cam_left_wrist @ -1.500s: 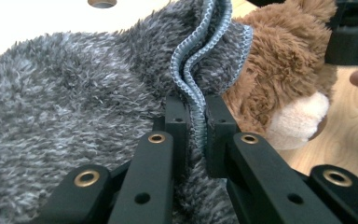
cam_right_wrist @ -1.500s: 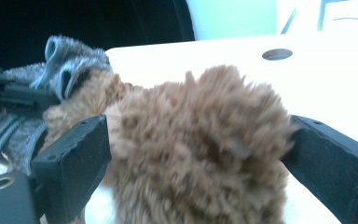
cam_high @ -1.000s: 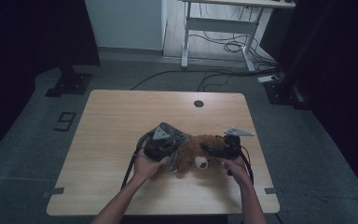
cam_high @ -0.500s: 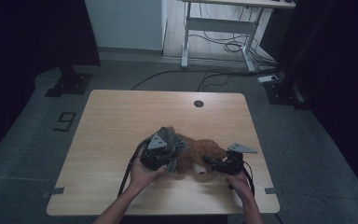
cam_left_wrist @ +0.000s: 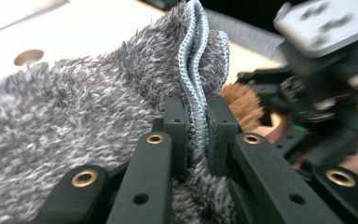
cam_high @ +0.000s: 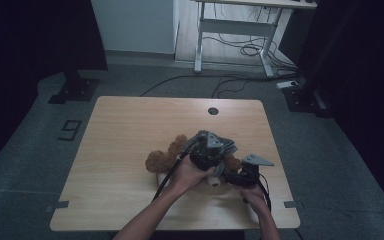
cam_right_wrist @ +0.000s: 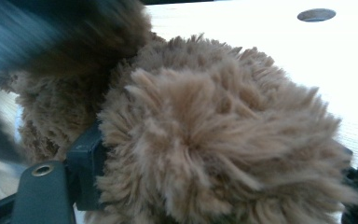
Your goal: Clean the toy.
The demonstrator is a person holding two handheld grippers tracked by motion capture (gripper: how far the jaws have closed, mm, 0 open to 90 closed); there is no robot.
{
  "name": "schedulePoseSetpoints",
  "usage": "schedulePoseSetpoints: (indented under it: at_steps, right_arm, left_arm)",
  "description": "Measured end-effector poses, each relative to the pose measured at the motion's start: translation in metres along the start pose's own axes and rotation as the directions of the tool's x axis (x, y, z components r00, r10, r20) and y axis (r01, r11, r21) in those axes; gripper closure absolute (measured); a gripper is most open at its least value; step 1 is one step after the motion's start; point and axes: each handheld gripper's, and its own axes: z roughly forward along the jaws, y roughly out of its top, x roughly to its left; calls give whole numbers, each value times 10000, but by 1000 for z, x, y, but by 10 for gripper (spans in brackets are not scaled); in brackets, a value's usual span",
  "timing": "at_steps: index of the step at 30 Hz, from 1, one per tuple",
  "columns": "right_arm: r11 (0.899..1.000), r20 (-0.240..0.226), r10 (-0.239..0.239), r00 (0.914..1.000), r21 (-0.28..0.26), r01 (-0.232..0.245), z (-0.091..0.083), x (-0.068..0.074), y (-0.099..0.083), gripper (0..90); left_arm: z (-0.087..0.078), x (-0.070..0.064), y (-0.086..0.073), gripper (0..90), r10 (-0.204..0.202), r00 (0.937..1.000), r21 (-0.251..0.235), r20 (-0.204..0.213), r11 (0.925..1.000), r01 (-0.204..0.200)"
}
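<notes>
left gripper (cam_left_wrist: 196, 130) is pinching the grey cloth (cam_left_wrist: 74, 107) by its hem right over the bear (cam_high: 167, 159) lying left-right near the table's (cam_high: 130, 125) right front, right gripper (cam_right_wrist: 214, 186) clamped on its fur.

A "9" (cam_high: 70, 130) marks the floor (cam_high: 40, 150) (left of the table).
</notes>
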Motion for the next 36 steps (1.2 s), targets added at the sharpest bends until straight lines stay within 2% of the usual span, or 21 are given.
schedulePoseSetpoints:
  at_steps: [2, 3, 4, 5, 8, 10, 11, 12, 13, 14, 15, 16, 19, 20, 21, 22, 24, 27, 29, 33, 36]
  right_arm:
    - [10000, 9, 14, 10000, -23, -14, 0, 0, 0, 220]
    - [10000, 9, 14, 10000, -23, -14, 0, 0, 0, 220]
    - [10000, 68, -18, 10000, -7, 18, 0, 0, 0, 229]
    - [10000, 139, -59, 9999, 24, 58, 1, 0, -1, 232]
    - [10000, 155, -18, 9999, -46, 19, 1, -1, -1, 238]
    - [9999, 162, 115, 9998, -96, -114, 1, -2, -1, 245]
    - [9999, 162, 115, 9998, -96, -114, 1, -2, -1, 245]
    - [9997, 145, 190, 9997, -146, -188, 1, -3, -2, 252]
    - [9997, 145, 190, 9997, -146, -188, 1, -3, -2, 252]
    - [9996, 121, 215, 9997, -185, -213, 1, -4, -2, 255]
    - [9996, 121, 215, 9997, -185, -213, 1, -4, -2, 255]
    - [9996, 76, 206, 9998, -186, -205, 1, -4, -2, 256]
    - [9997, 34, 170, 9999, -153, -169, 0, -5, -2, 257]
    - [9997, -17, 161, 9999, -186, -162, 0, -5, -3, 258]
    - [9997, -17, 161, 9999, -186, -162, 0, -5, -3, 258]
    - [9997, -77, 144, 9999, -189, -145, 0, -5, -3, 258]
    - [9997, -114, 126, 9999, -194, -128, 0, -4, -3, 258]
    - [9998, -133, 95, 9999, -195, -97, 0, -4, -3, 259]
    - [9997, -158, 118, 9998, -200, -121, 0, -4, -3, 259]
    - [9998, -173, 54, 9998, -202, -57, 0, -4, -4, 260]
    - [9999, -171, -11, 9999, -164, 8, -1, -3, -4, 261]
  left_arm:
    - [15, -6, -4, 809, 517, 9984, 897, -228, 9947, -495]
    - [15, -6, -4, 810, 517, 9984, 897, -228, 9947, -495]
    - [20, -8, -10, 812, 893, 9949, 1078, -473, 9906, -838]
    - [20, -8, -10, 813, 893, 9949, 1078, -473, 9906, -838]
    - [14, 1, -20, 814, 568, 9967, 944, -578, 9942, -512]
    - [7, 13, -29, 815, 209, 9978, 901, -624, 9958, -152]
    - [7, 13, -29, 816, 209, 9978, 901, -624, 9958, -152]
    - [-2, 25, -37, 817, -306, 9982, 630, -511, 9974, 338]
    - [-2, 25, -37, 817, -306, 9982, 630, -511, 9974, 338]
    - [-11, 35, -42, 817, -751, 9965, 360, -363, 9964, 764]
    - [-11, 35, -42, 817, -751, 9965, 360, -363, 9964, 764]
    - [-23, 45, -46, 817, -1100, 9937, 159, -228, 9938, 1103]
    - [-31, 52, -50, 817, -1294, 9914, 42, -217, 9916, 1295]
    - [-39, 59, -54, 817, -1532, 9881, -79, -143, 9882, 1531]
    - [-39, 59, -54, 817, -1532, 9881, -79, -143, 9882, 1531]
    - [-46, 65, -58, 817, -1783, 9840, -206, -63, 9838, 1781]
    - [-51, 67, -59, 816, -1918, 9814, -314, -23, 9810, 1916]
    - [-54, 66, -56, 814, -1908, 9816, -459, -23, 9806, 1905]
    - [-54, 60, -46, 813, -1715, 9851, -532, -125, 9839, 1706]
    - [-46, 52, -31, 814, -1628, 9866, -728, -53, 9841, 1620]
    - [-30, 39, -13, 813, -1384, 9899, -775, 300, 9871, 1403]
